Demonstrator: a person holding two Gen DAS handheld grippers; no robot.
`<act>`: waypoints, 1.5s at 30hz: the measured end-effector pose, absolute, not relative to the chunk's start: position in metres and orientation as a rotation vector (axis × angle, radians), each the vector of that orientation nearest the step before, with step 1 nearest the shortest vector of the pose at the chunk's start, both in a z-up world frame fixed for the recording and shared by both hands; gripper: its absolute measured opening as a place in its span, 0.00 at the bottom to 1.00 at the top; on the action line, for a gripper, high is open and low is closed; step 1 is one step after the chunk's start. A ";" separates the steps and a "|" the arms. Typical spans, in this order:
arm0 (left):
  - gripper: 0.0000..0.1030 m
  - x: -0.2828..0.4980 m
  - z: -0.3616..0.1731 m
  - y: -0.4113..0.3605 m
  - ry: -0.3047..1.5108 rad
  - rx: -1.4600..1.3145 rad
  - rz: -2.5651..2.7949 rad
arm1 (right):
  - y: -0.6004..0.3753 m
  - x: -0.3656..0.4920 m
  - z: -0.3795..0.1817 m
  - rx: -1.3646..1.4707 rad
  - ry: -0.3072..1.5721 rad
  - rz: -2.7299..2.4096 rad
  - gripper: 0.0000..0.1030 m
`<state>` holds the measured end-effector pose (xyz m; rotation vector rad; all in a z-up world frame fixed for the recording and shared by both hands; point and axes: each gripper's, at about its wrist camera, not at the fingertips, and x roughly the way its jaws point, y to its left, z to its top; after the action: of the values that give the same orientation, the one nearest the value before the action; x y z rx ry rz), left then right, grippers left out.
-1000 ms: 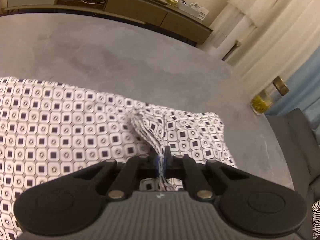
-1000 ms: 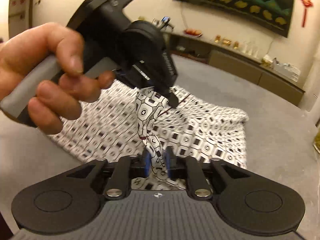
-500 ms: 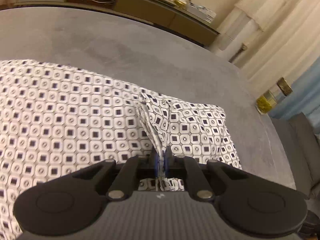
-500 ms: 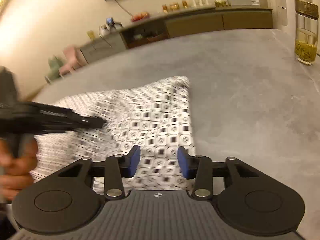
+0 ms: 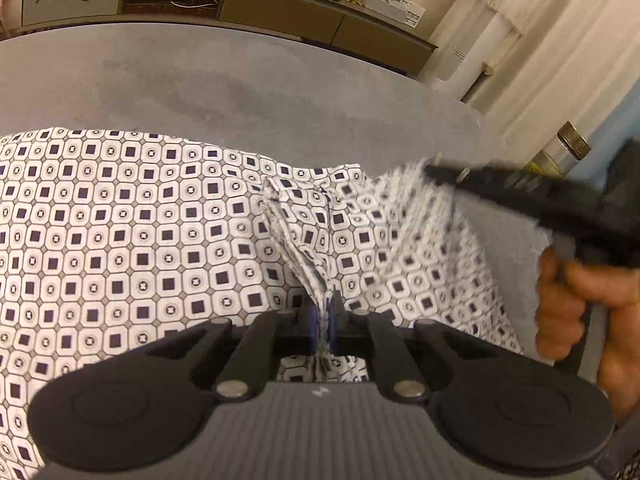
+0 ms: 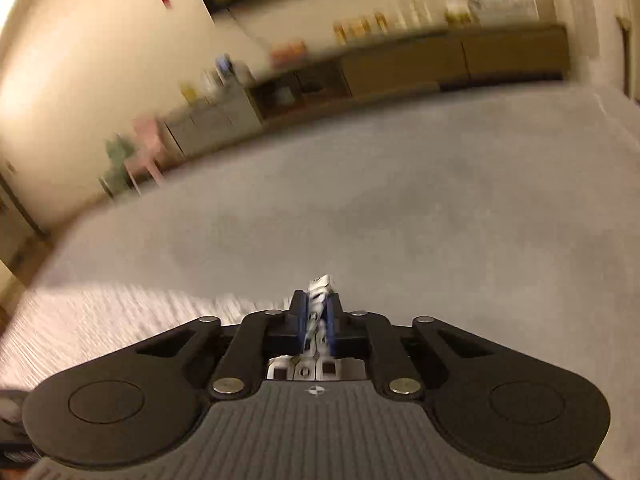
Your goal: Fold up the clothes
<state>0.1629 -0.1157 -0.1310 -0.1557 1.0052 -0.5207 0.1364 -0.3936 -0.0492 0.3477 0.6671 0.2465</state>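
one patterned garment point(image 5: 120, 240), two tongs (left point(image 5: 321, 316), right point(image 6: 316, 314)), one hand point(image 5: 576, 308), one jar point(image 5: 560, 152).

Patterned garment point(image 5: 120, 240): white cloth, dark squares and rings. Spread flat on grey bench point(image 5: 240, 92); near edge gathered into raised pleats; right corner lifted, blurred.

No legible text, label, brand or number is being shown in either view, the small print on the white boxes point(image 5: 394, 2) along the sideboard point(image 5: 280, 12) being rendered too small to be read.
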 end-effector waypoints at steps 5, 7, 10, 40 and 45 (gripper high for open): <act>0.06 0.163 -0.130 -0.124 0.993 -0.138 -0.493 | -0.407 0.134 -0.061 0.249 0.656 0.075 0.06; 0.06 0.160 -0.128 -0.125 0.978 -0.148 -0.461 | -0.418 0.131 -0.067 0.313 0.716 0.072 0.06; 0.06 0.153 -0.122 -0.118 0.914 -0.191 -0.439 | -0.423 0.090 -0.045 0.359 0.716 0.247 0.19; 0.25 0.090 -0.123 -0.124 0.909 0.048 -0.540 | -0.368 -0.007 -0.037 -0.094 0.816 0.382 0.29; 0.30 0.080 -0.124 -0.120 0.881 0.145 -0.478 | -0.366 0.003 -0.050 -0.164 0.897 0.335 0.29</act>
<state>0.0804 -0.1198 -0.1240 0.1451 0.8807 -0.4782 0.0031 -0.3660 -0.0503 -0.1637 0.8972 0.3347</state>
